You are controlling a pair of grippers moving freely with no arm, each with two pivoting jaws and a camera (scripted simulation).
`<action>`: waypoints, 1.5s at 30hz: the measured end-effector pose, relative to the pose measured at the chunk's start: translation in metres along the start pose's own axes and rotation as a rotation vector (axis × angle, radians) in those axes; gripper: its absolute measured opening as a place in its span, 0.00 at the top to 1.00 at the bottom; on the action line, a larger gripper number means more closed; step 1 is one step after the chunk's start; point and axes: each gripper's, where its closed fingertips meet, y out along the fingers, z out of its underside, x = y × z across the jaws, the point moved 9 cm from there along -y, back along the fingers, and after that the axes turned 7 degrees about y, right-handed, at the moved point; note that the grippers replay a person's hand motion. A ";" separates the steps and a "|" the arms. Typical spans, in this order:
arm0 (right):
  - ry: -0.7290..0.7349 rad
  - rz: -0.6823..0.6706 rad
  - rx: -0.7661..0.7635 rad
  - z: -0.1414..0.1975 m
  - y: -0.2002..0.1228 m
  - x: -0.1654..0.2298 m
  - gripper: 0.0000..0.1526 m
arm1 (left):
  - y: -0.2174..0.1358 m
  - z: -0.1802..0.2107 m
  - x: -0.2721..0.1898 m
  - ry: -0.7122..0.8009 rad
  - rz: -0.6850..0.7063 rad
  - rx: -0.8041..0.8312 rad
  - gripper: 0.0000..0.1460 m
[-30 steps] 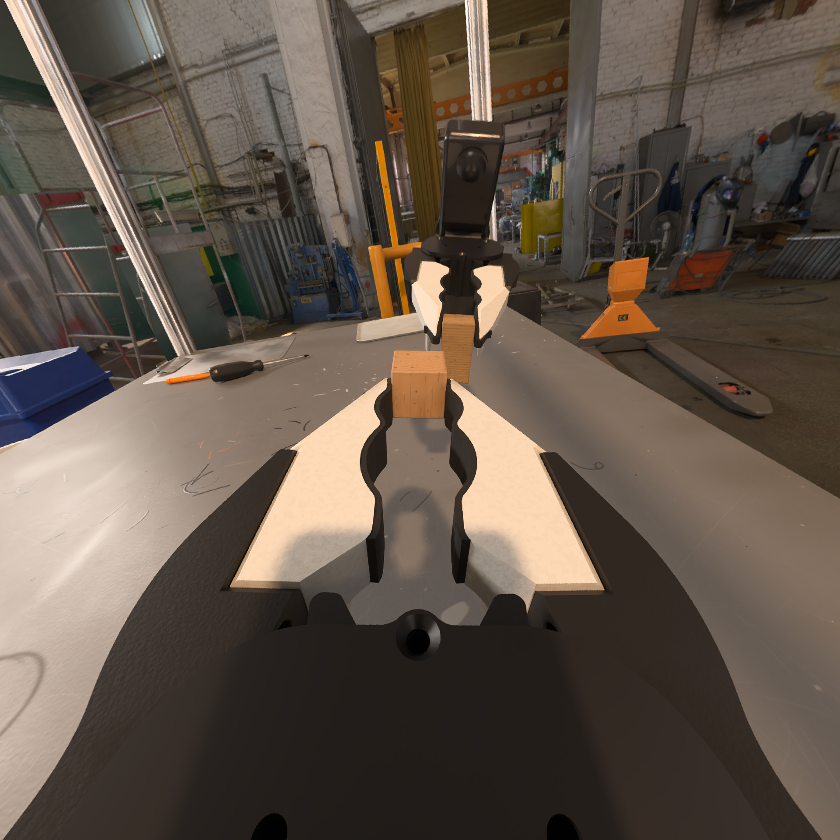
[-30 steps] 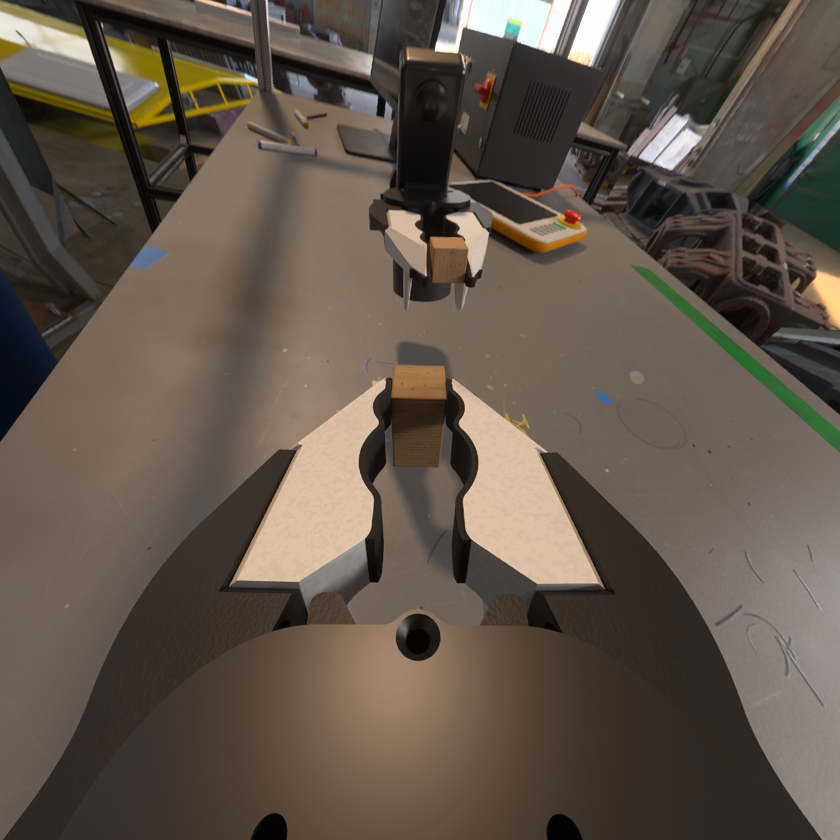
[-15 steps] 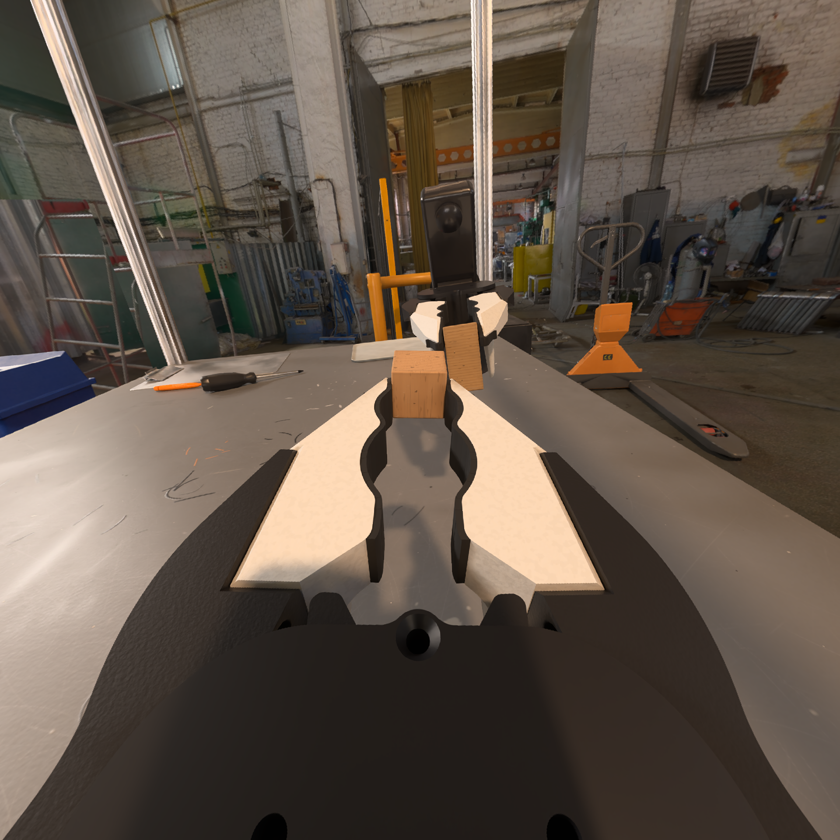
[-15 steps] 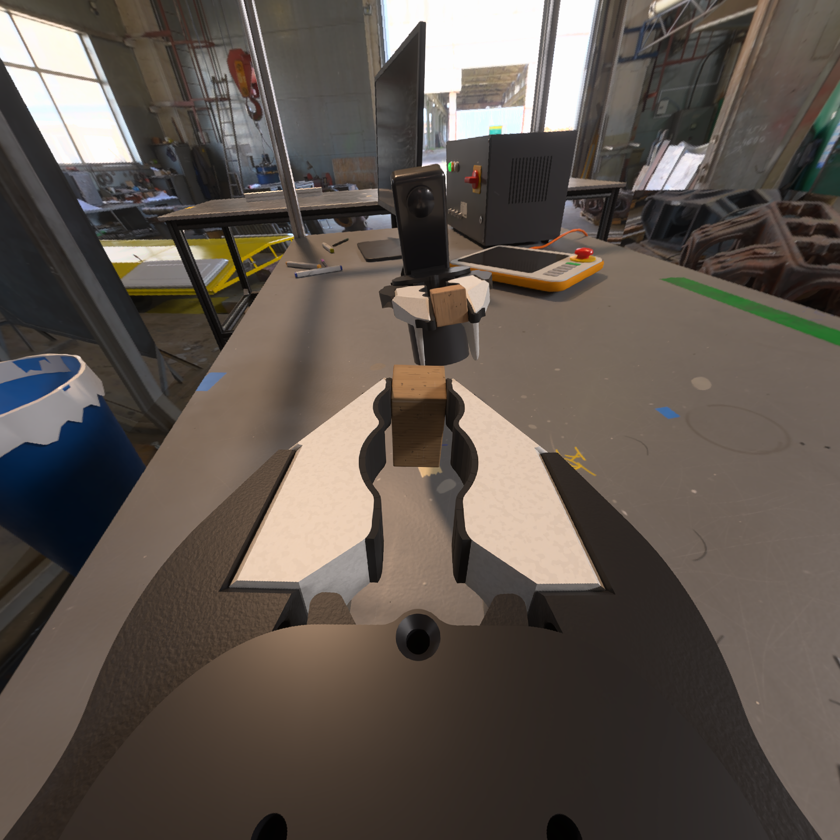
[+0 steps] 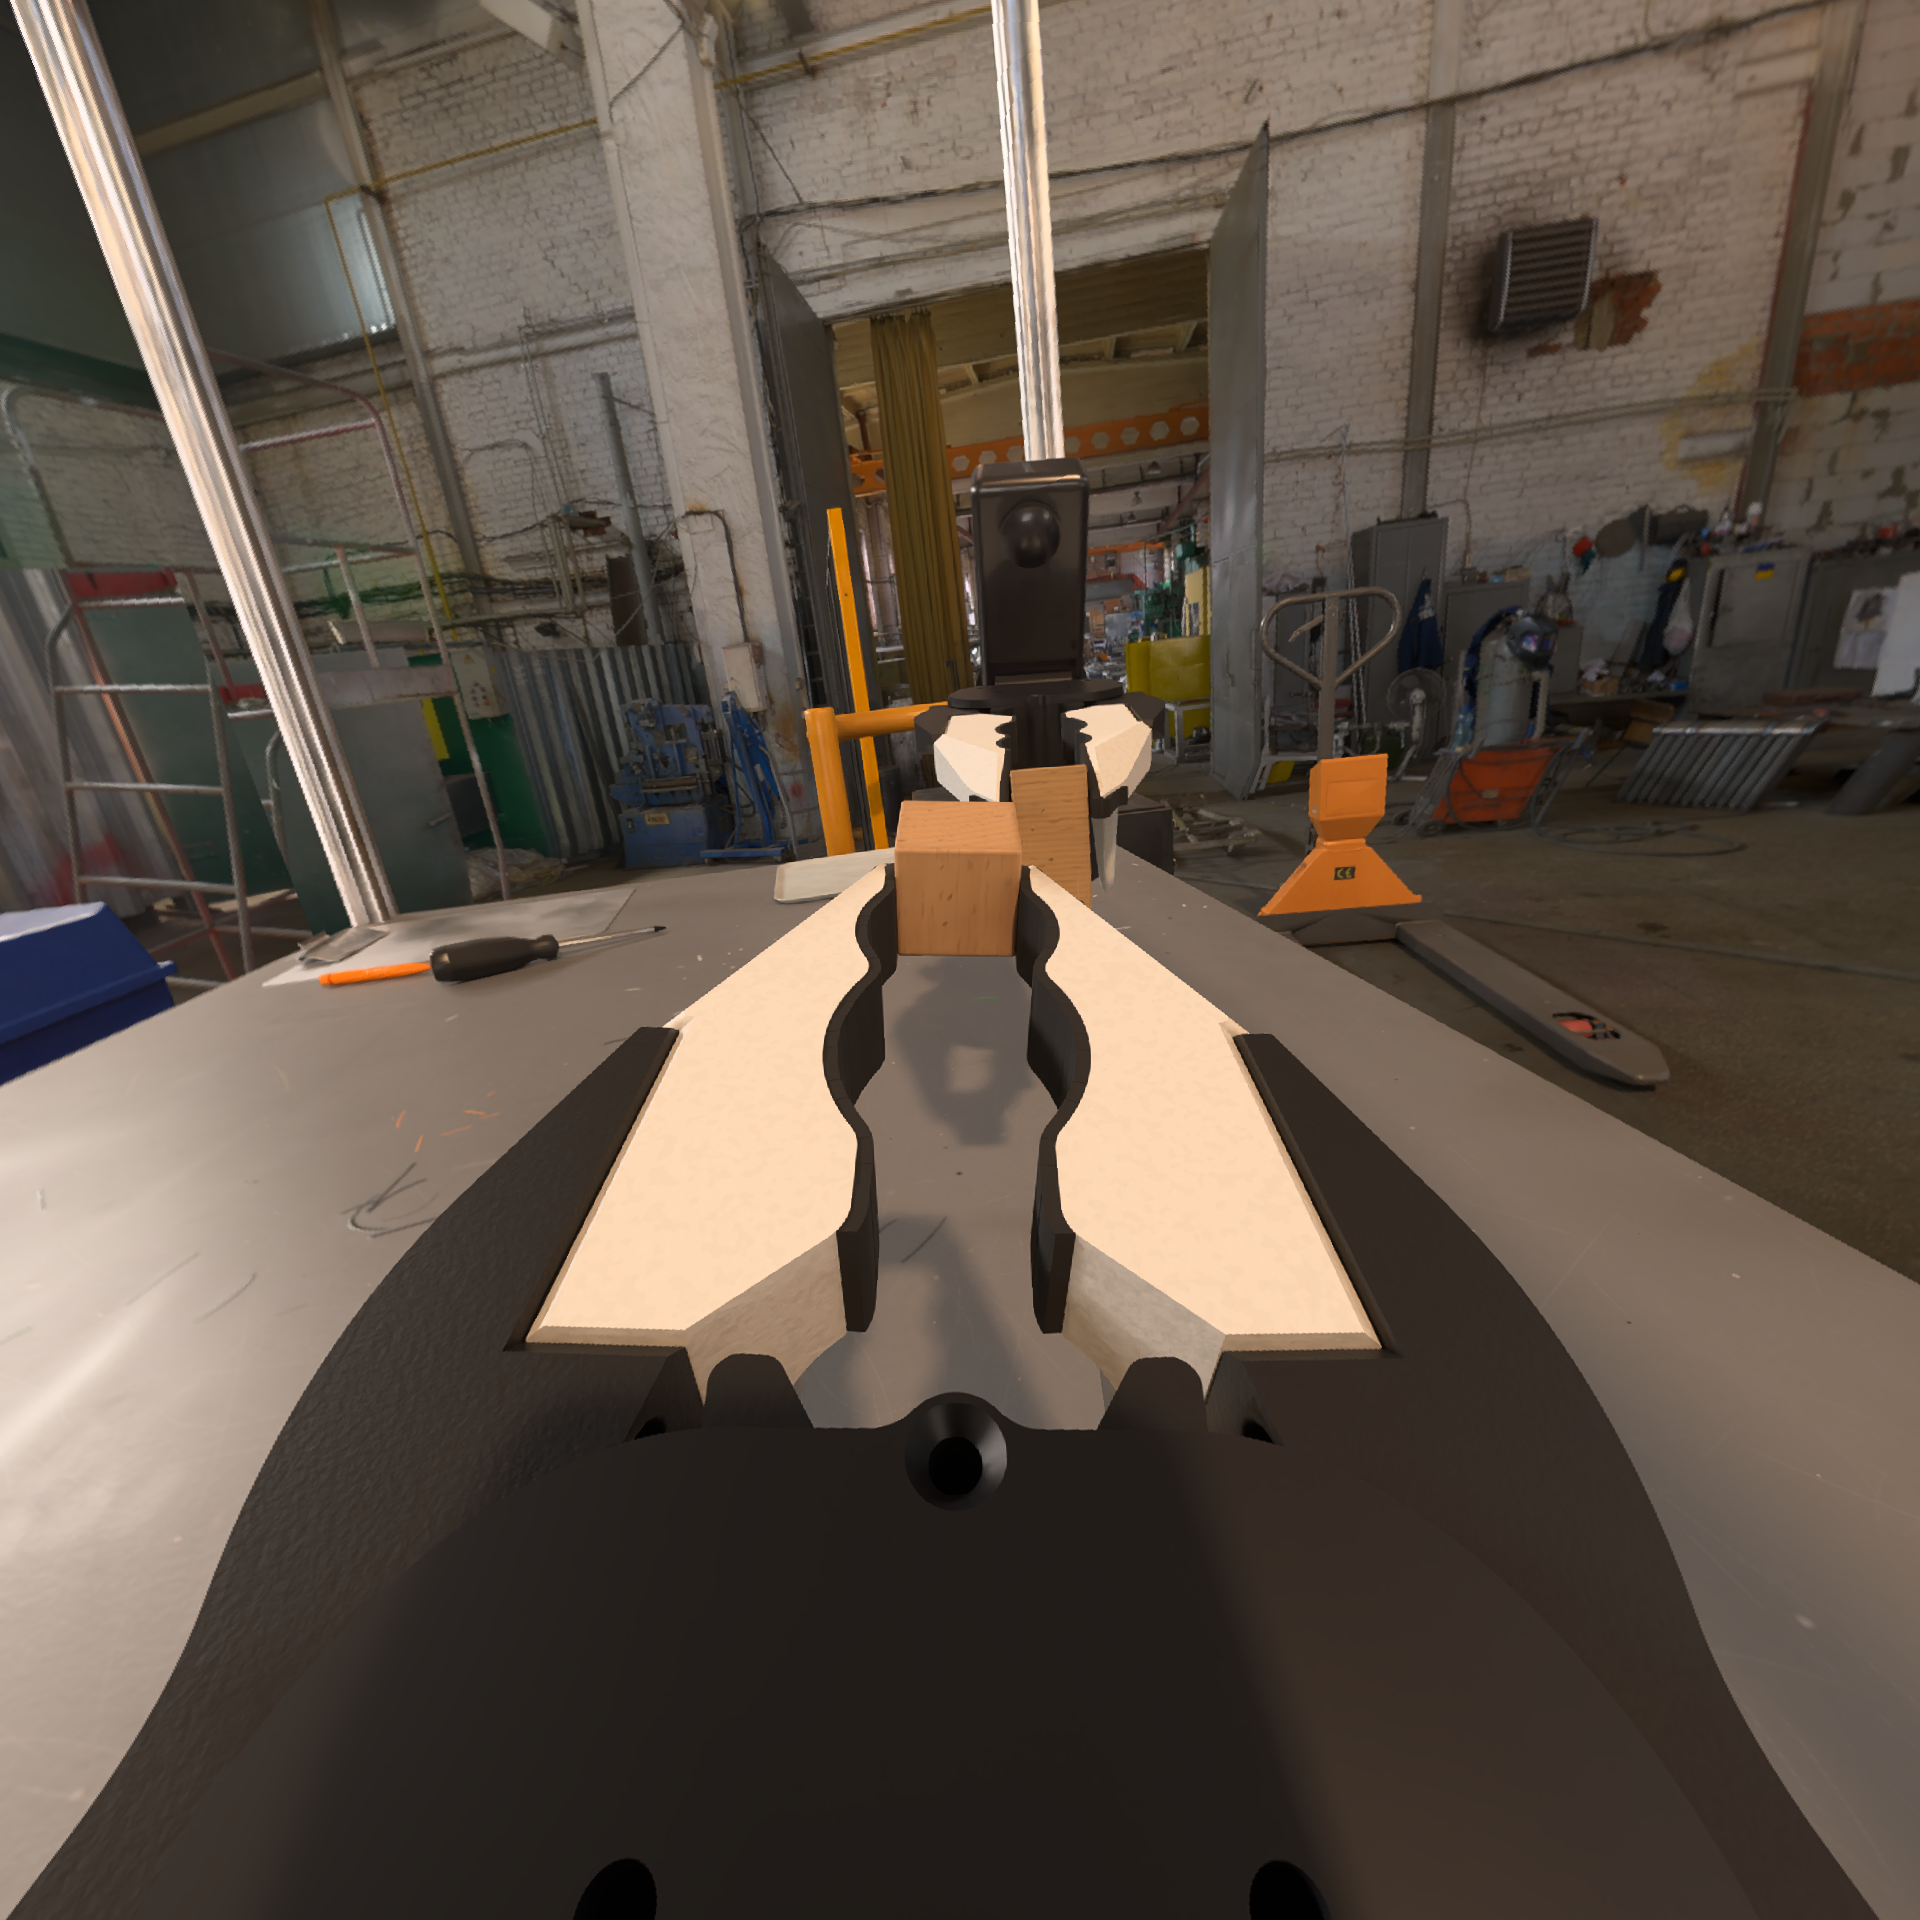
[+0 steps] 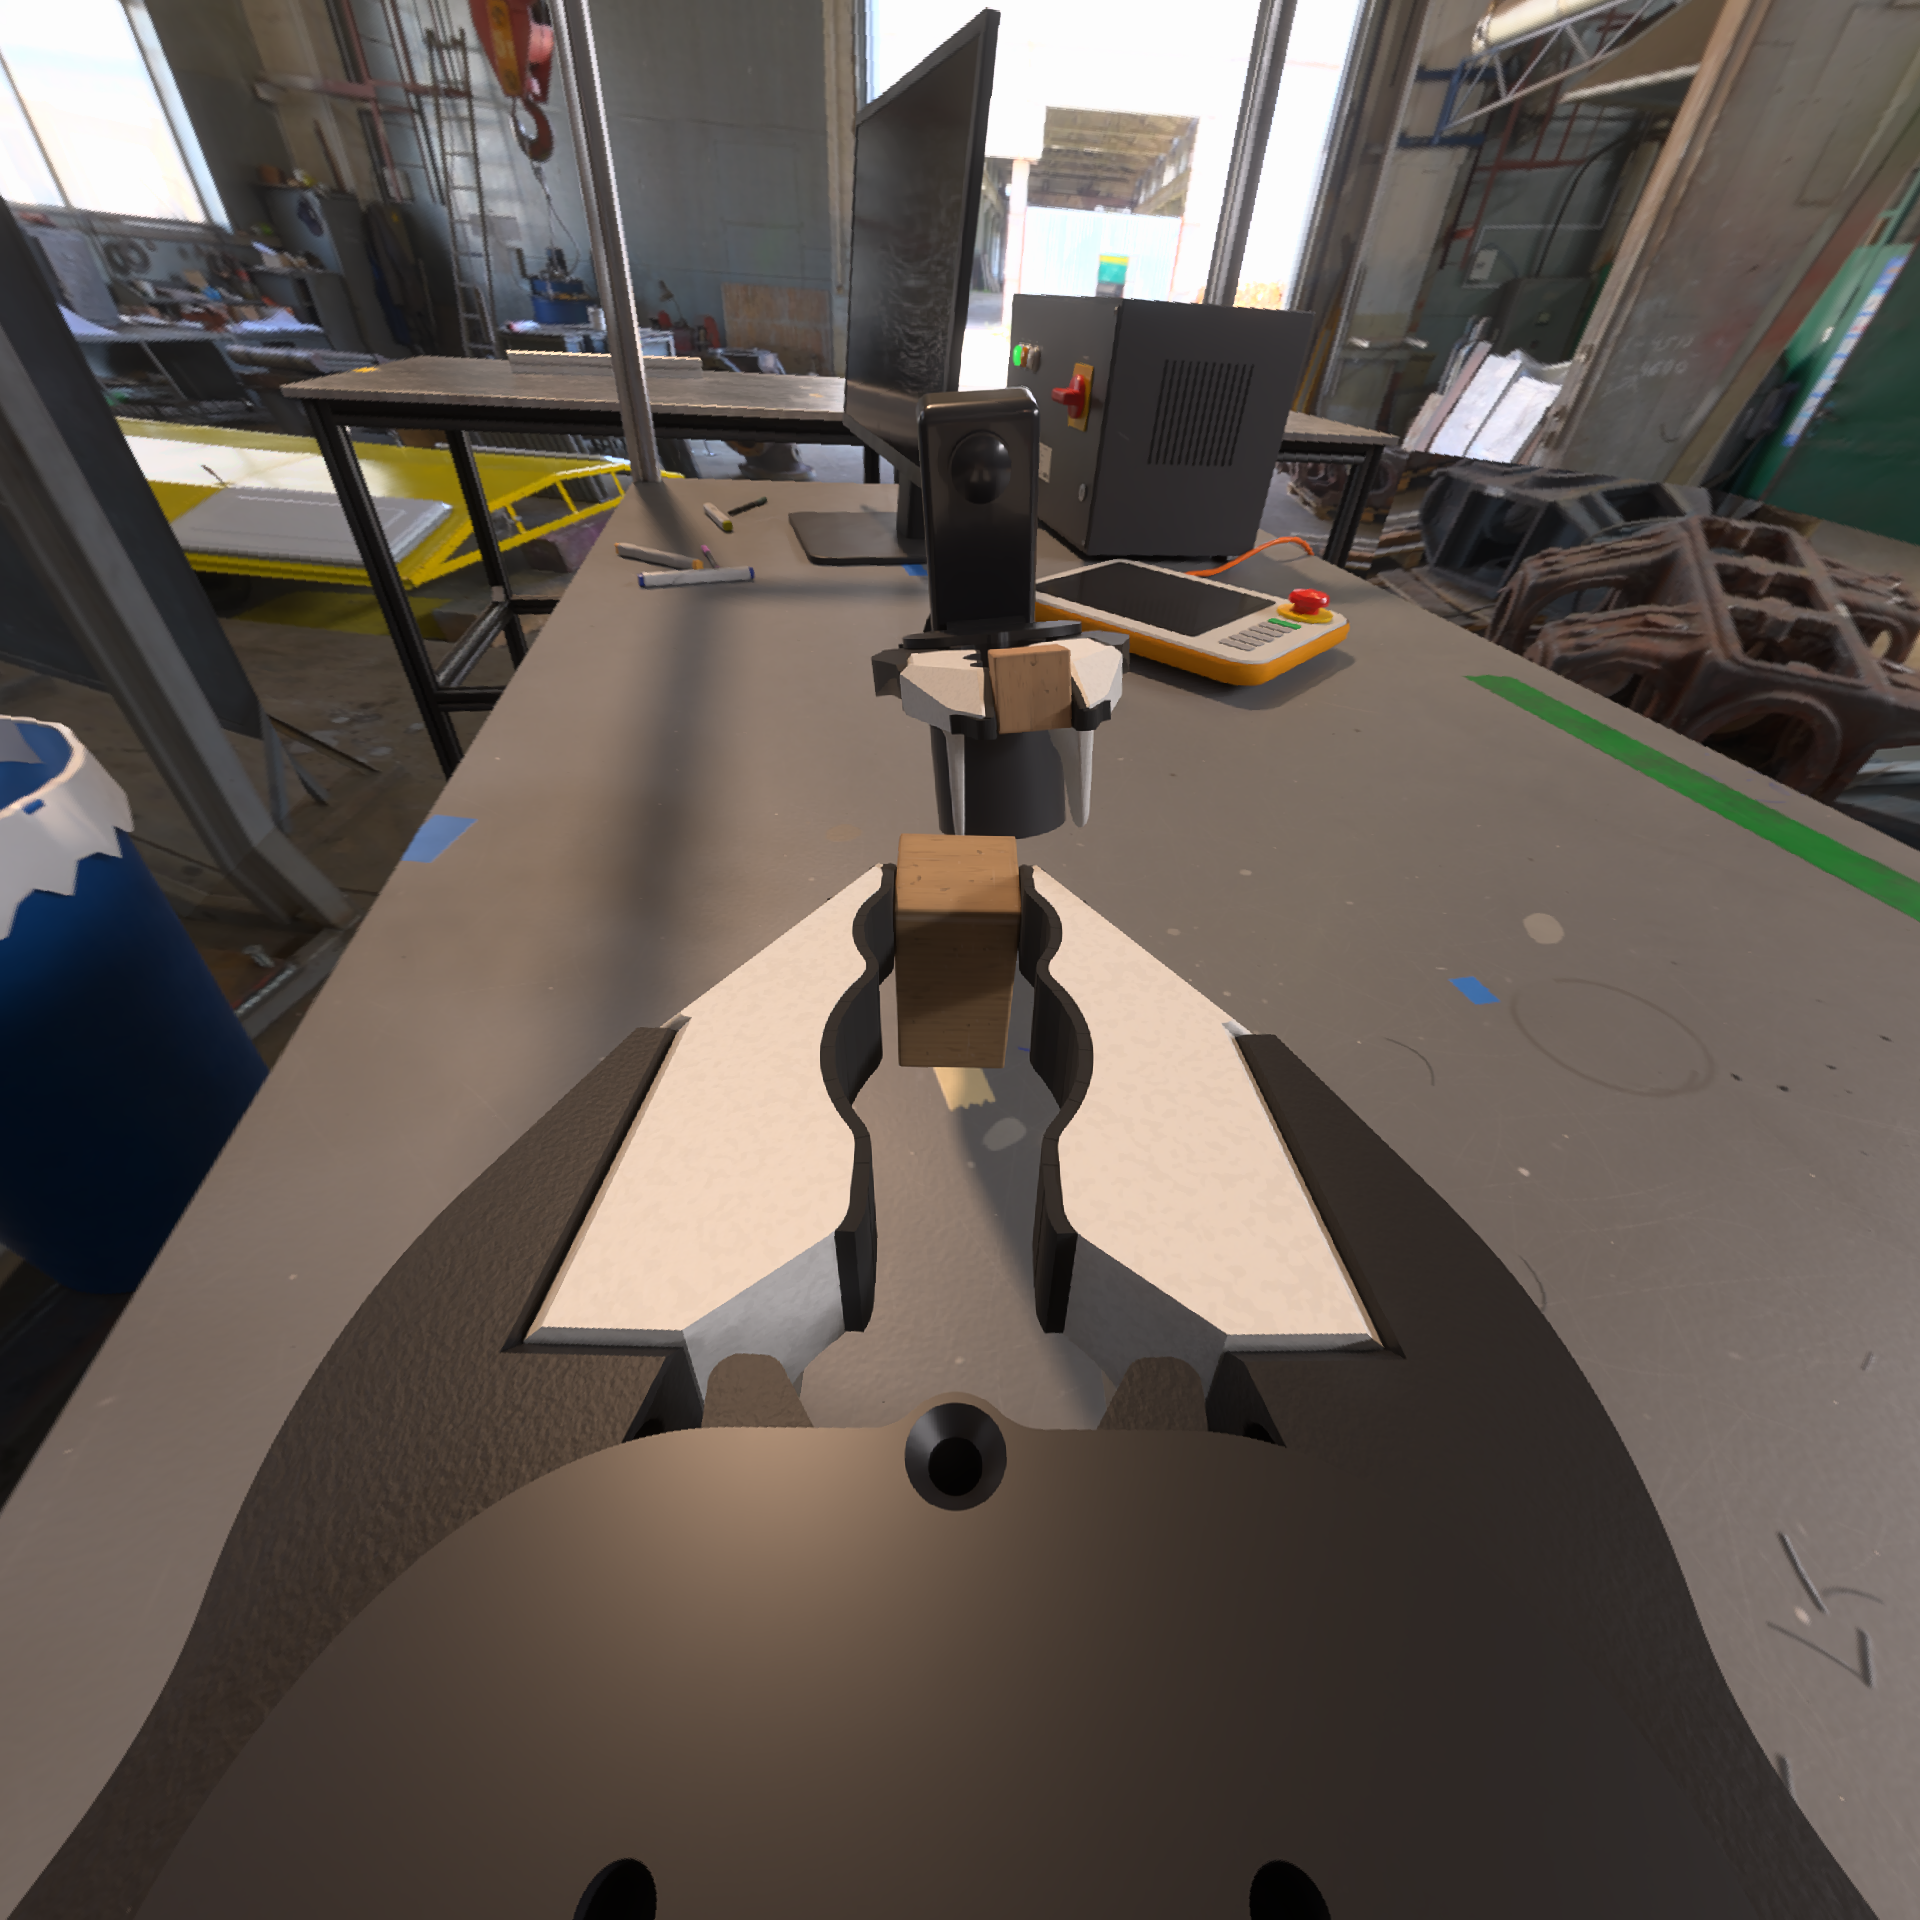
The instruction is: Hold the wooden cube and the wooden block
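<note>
My left gripper (image 5: 956, 894) is shut on the light wooden cube (image 5: 954, 878), held at its fingertips above the grey table (image 5: 312, 1143). My right gripper (image 6: 956, 914) is shut on the taller wooden block (image 6: 954, 966), which hangs upright between its fingertips above the table (image 6: 1351, 1039). The two grippers face each other. In the left wrist view the right gripper (image 5: 1044, 769) shows beyond the cube with the block (image 5: 1055, 826). In the right wrist view the left gripper (image 6: 1023, 691) shows farther off with the cube (image 6: 1031, 686).
A black screwdriver (image 5: 520, 951) and an orange pen (image 5: 374, 974) lie at the table's far left. A yellow pendant (image 6: 1195, 618), a grey control box (image 6: 1153, 447), a monitor (image 6: 914, 270) and markers (image 6: 686, 566) stand at the far end. A blue barrel (image 6: 94, 1039) is beside the table.
Both grippers have risen and levelled out with their pieces still held; each view now looks more along the table than down at it. The grips have not changed.
</note>
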 end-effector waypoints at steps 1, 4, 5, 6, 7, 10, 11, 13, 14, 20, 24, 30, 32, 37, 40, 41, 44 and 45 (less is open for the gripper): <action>0.008 -0.007 0.001 -0.002 -0.001 0.000 0.85 | 0.001 -0.003 -0.001 0.013 0.003 0.004 0.85; 0.048 -0.027 0.012 -0.002 -0.005 -0.001 0.85 | 0.004 -0.010 -0.004 0.058 0.000 0.053 0.85; 0.056 -0.040 0.007 -0.002 -0.007 -0.001 0.85 | 0.006 -0.013 -0.005 0.072 0.004 0.066 0.85; 0.064 -0.049 0.005 -0.002 -0.009 -0.001 0.85 | 0.007 -0.015 -0.007 0.082 0.007 0.074 0.85; 0.060 -0.052 0.008 -0.003 -0.010 -0.001 0.85 | 0.009 -0.017 -0.008 0.087 0.009 0.079 0.85; 0.054 -0.057 0.019 -0.005 -0.013 0.000 0.85 | 0.011 -0.019 -0.009 0.098 0.009 0.092 0.85; 0.054 -0.057 0.024 -0.006 -0.014 0.000 0.85 | 0.012 -0.020 -0.010 0.109 0.008 0.104 0.85; 0.049 -0.049 0.042 -0.007 -0.015 0.001 0.85 | 0.013 -0.022 -0.010 0.116 0.010 0.118 0.85; 0.039 -0.040 0.053 -0.009 -0.015 0.002 0.85 | 0.013 -0.021 -0.010 0.111 0.012 0.116 0.85; 0.064 -0.023 -0.015 -0.005 -0.011 0.001 0.85 | 0.011 -0.019 -0.004 0.045 -0.007 0.097 0.85; 0.056 -0.030 0.005 0.005 -0.010 0.001 0.85 | 0.012 -0.017 -0.005 0.029 0.010 0.157 0.85; 0.006 0.013 0.063 0.009 -0.011 0.003 0.85 | 0.014 -0.009 -0.004 -0.015 0.007 0.265 0.85; 0.014 0.011 0.036 0.009 -0.012 0.003 0.85 | 0.014 -0.008 -0.004 -0.028 0.002 0.269 0.85; 0.064 0.009 -0.002 0.008 -0.011 0.001 0.85 | 0.012 -0.001 -0.002 -0.069 -0.007 0.199 0.85; 0.107 0.000 -0.030 0.009 -0.009 -0.001 0.85 | 0.011 0.006 -0.001 -0.065 -0.009 0.144 0.85; 0.114 0.001 -0.035 0.009 -0.009 -0.002 0.85 | 0.010 0.008 0.000 -0.080 -0.004 0.131 0.85; 0.117 0.004 -0.046 0.010 -0.008 -0.002 0.85 | 0.010 0.010 0.001 -0.103 -0.001 0.127 0.85; 0.118 0.005 -0.055 0.010 -0.008 -0.002 0.85 | 0.010 0.010 0.002 -0.115 0.001 0.130 0.85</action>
